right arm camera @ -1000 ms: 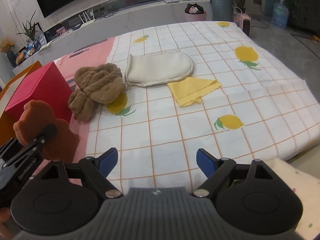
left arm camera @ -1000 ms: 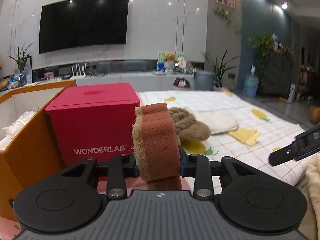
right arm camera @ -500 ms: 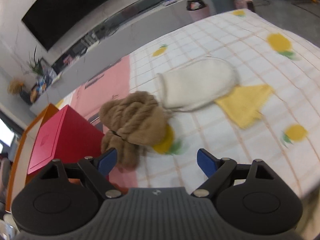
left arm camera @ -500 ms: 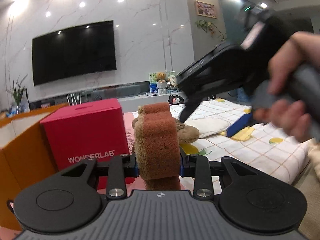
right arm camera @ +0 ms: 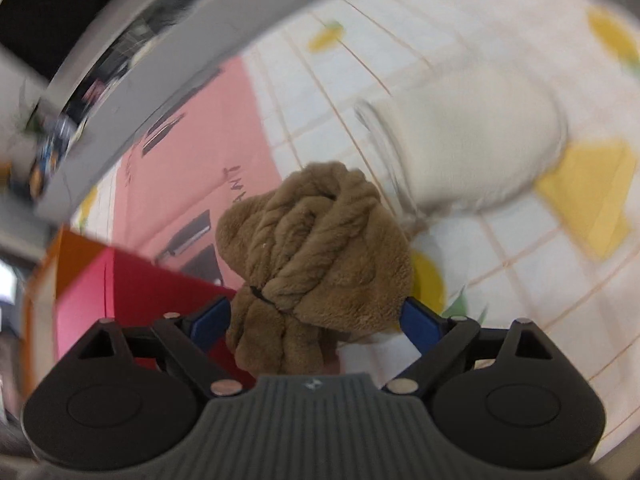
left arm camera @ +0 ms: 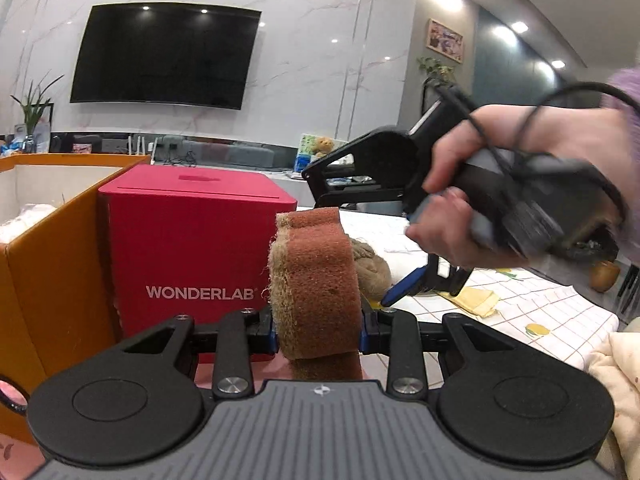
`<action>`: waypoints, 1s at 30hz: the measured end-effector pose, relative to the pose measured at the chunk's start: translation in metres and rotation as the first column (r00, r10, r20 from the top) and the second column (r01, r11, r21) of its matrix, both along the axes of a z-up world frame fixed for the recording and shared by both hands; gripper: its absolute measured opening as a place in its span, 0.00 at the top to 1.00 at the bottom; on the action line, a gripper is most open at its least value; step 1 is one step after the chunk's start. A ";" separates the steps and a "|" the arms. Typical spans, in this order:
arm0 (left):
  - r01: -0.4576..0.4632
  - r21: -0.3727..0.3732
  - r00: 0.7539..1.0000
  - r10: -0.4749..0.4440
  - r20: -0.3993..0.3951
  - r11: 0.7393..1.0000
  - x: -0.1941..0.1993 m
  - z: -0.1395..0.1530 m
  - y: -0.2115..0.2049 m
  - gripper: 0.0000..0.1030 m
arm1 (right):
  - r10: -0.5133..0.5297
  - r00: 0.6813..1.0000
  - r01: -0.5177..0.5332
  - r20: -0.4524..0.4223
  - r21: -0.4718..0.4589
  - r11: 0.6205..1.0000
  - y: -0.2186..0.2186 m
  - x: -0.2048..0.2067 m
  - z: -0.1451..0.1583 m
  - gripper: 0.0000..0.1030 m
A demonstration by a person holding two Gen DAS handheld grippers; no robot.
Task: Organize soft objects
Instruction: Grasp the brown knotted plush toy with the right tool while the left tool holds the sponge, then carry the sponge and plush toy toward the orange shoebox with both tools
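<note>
My left gripper (left arm camera: 318, 330) is shut on a brown sponge (left arm camera: 316, 284) and holds it upright in front of the red box (left arm camera: 192, 240). My right gripper (right arm camera: 316, 318) is open, its blue fingertips (right arm camera: 416, 316) on either side of a brown knotted towel (right arm camera: 320, 248) that lies on the lemon-print cloth. In the left wrist view the right gripper (left arm camera: 404, 284) reaches down over that towel (left arm camera: 372, 268). A white mitt (right arm camera: 468, 152) and a yellow cloth (right arm camera: 588, 192) lie beyond it.
An orange open box (left arm camera: 56, 248) stands left of the red WONDERLAB box. The lemon-print tablecloth (right arm camera: 540, 288) has a pink mat (right arm camera: 192, 160) on its left. The table's right edge (left arm camera: 592, 340) is close, with a cream cloth (left arm camera: 616, 376) below it.
My right gripper has dropped down and forward over the brown towel, which now sits between its open fingers. My left gripper has kept hold of the sponge and barely moved.
</note>
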State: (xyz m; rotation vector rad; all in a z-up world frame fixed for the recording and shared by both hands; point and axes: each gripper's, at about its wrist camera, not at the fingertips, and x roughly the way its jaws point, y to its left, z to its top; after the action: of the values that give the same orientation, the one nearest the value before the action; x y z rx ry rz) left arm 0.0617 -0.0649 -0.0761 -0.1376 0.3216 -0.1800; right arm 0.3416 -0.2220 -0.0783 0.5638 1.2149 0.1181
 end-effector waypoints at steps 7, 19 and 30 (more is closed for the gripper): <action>0.015 -0.090 0.999 -0.019 -0.047 0.996 0.006 -0.003 0.013 0.64 | 0.118 0.993 -0.113 0.022 -0.159 0.981 0.026 0.016 -0.009 0.20; 0.020 -0.128 0.995 -0.031 -0.090 0.992 0.018 -0.003 0.024 0.65 | 0.355 0.935 -0.344 0.021 -0.203 0.917 -0.016 -0.034 0.005 0.38; 0.014 -0.126 0.995 -0.027 -0.094 0.992 0.019 -0.003 0.021 0.65 | 0.410 0.906 -0.421 -0.103 -0.309 0.853 -0.062 -0.071 0.021 0.09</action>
State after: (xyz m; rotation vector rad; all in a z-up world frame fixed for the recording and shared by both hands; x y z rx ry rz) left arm 0.0809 -0.0440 -0.0787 -0.2681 0.4075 -0.2145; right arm 0.2706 -0.2842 -0.0575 0.0049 1.3426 0.2702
